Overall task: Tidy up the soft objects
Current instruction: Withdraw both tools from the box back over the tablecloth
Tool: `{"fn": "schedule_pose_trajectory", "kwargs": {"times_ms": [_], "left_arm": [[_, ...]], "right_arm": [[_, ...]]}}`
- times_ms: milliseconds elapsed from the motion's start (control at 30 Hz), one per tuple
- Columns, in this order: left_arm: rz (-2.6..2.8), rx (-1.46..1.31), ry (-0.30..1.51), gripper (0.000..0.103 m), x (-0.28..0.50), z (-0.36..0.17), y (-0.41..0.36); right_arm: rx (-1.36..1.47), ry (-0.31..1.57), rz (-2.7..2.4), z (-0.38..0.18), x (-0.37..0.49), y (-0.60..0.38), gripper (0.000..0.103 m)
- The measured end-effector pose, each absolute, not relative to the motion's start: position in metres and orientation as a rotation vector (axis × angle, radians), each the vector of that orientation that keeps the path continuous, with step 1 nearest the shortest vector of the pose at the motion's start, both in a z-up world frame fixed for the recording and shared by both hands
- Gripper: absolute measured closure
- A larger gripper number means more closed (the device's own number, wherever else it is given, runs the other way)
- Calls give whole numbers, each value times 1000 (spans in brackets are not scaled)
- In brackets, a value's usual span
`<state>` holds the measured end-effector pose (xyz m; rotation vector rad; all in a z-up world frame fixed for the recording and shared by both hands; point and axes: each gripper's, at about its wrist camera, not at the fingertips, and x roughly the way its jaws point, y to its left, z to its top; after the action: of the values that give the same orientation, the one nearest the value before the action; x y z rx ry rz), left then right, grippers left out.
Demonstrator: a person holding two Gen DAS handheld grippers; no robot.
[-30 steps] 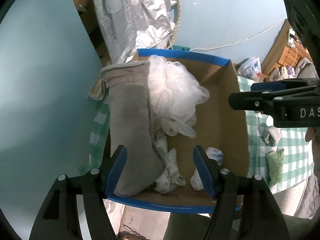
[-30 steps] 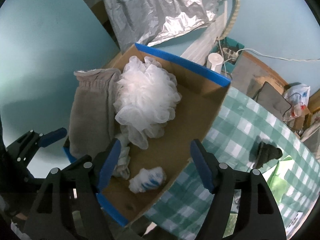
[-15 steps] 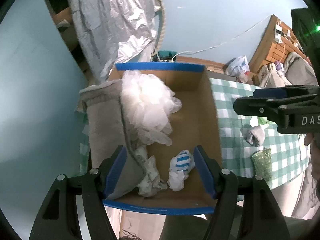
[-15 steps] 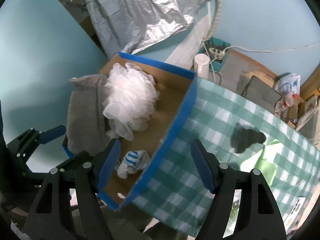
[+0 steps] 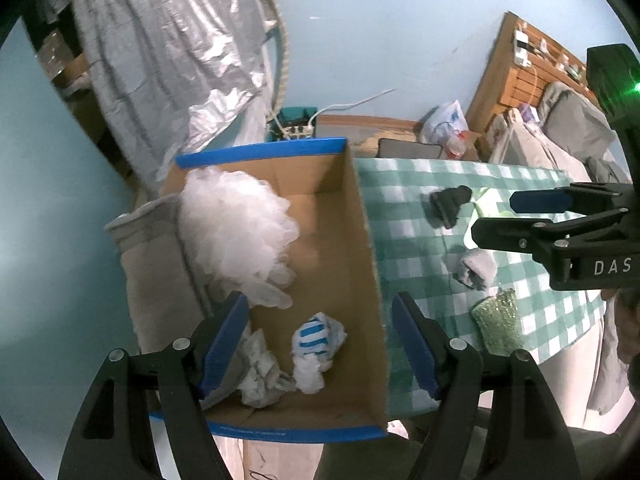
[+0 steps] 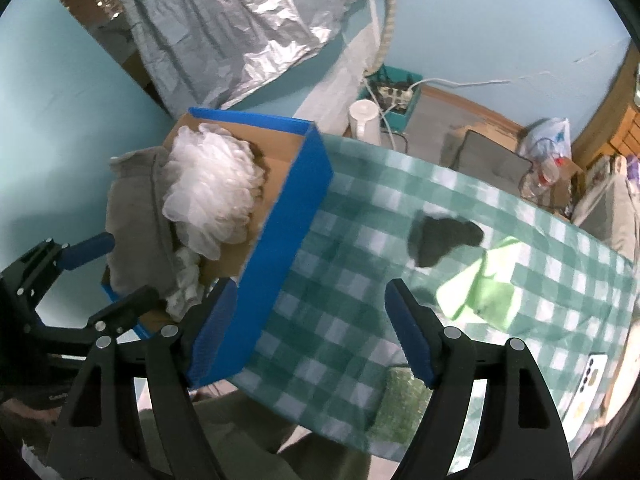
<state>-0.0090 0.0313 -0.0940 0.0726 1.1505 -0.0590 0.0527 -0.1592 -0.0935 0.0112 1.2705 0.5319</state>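
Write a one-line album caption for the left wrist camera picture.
Open left claw above a cardboard box holding a white bath pouf, grey towel and striped sock.

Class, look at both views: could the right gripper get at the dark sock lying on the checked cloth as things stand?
Probably yes. The right gripper is open and empty, the dark sock lies ahead of its fingers on the checked cloth, and nothing stands between them.

Box (image 6: 280, 216): floor hidden behind its blue wall. Green scrubber (image 6: 404, 396): blurred, partly behind right hand-held gripper (image 6: 316, 332) finger. Phone (image 6: 592, 374): detail unreadable.
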Motion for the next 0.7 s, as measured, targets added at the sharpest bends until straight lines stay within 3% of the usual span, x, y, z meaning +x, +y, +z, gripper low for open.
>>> {"fn": "schedule_pose_trajectory", "kwargs": {"times_ms": [700], "left_arm": [[-246, 161, 1189, 25, 3, -111, -42]], "right_arm": [[120, 1317, 316, -110, 22, -261, 25]]}}
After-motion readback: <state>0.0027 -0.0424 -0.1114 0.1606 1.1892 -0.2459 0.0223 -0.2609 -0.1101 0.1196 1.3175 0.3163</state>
